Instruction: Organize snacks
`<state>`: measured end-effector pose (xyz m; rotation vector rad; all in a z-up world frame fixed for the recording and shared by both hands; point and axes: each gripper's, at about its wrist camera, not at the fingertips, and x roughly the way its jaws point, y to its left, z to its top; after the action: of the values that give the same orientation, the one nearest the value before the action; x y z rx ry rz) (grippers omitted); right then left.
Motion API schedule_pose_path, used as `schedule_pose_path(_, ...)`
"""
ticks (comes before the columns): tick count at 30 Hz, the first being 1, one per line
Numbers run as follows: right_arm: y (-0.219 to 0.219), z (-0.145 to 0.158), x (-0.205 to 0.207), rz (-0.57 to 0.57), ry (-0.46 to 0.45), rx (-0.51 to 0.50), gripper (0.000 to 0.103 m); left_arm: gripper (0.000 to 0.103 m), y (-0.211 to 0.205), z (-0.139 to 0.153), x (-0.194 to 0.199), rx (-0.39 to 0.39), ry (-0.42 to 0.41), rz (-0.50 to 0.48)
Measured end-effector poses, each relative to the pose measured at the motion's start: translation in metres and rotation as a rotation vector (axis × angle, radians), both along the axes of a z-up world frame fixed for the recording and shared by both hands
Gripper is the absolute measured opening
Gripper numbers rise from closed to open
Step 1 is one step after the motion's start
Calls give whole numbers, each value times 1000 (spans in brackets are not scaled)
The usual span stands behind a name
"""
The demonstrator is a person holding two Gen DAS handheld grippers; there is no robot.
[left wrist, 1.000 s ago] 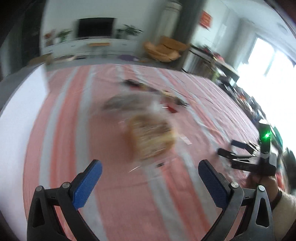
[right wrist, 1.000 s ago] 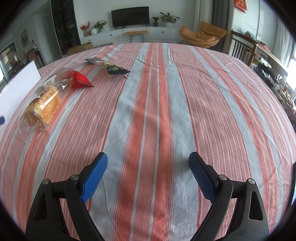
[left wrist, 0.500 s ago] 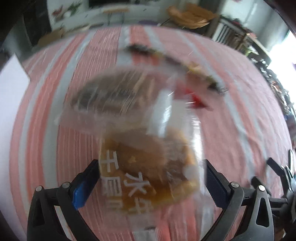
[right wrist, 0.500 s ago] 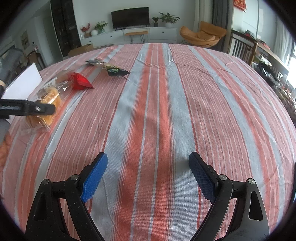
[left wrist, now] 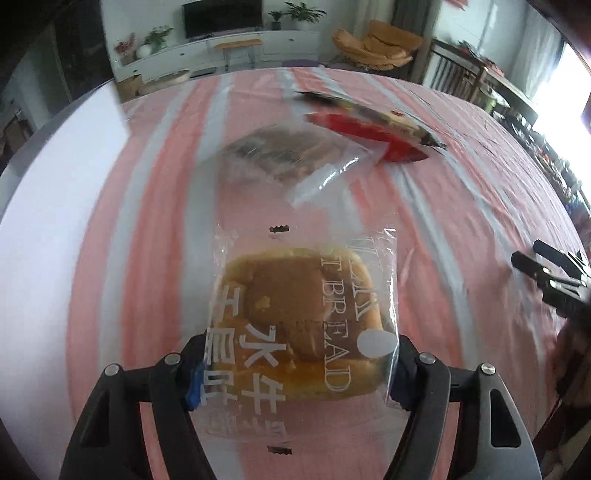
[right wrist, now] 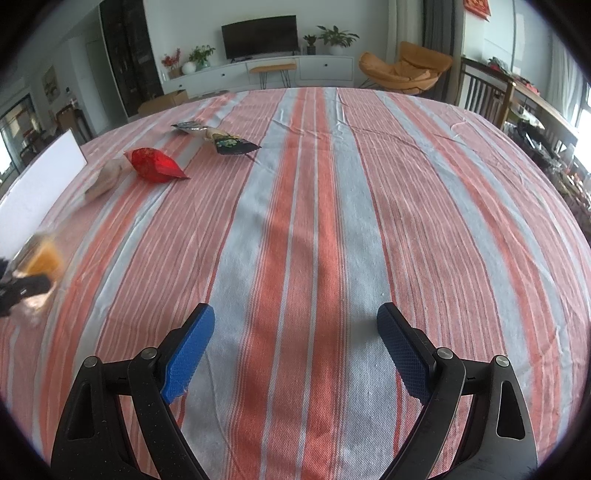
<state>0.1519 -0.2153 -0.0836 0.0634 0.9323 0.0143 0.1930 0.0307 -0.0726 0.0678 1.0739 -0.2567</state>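
Table (right wrist: 332, 206) carries a red/grey striped cloth. Living rm behind: TV (right wrist: 259, 36) on white low cabinet, potted plants, orange lounge chair (right wrist: 406, 70), dark railing at right. White board (right wrist: 40, 192) stands at table's left edge.

L wrist view only: bread pack (left wrist: 303, 325), clear wrap w/ white lettering, sits betw. left tool (left wrist: 295, 373) fingers at its near end; beyond it a second clear pack (left wrist: 280, 155), blurred, then red pouch (left wrist: 369, 134) and a dark pouch (left wrist: 388, 118). Right tool shows as a dark blur at far right edge.

R wrist view only: the red pouch, dark pouch and a silver pouch (right wrist: 190, 127) lie well apart from right tool (right wrist: 295, 350); bread is an orange smear at left edge.

Left tool: angled steeply down, jaws closing, pads at the wrap's sides. Right tool: angled down over bare cloth, jaws wide, nothing betw. them.
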Motion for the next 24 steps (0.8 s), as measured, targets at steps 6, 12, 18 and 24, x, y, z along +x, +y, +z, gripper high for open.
schedule_pose_path(6, 2, -1, 0, -4, 4, -11, 92, 86, 34, -13, -5, -50, -63, 72)
schedule_pose_path(12, 2, -1, 0, -5, 7, -21, 92, 100, 23, -23, -3, 30, -128, 59)
schedule_pose_path(18, 1, -1, 0, -5, 6, -19, 92, 103, 22, -26, 1, 36, -130, 69)
schedule_pose_path(24, 1, -1, 0, -7, 6, -19, 92, 103, 22, -26, 1, 36, -131, 69)
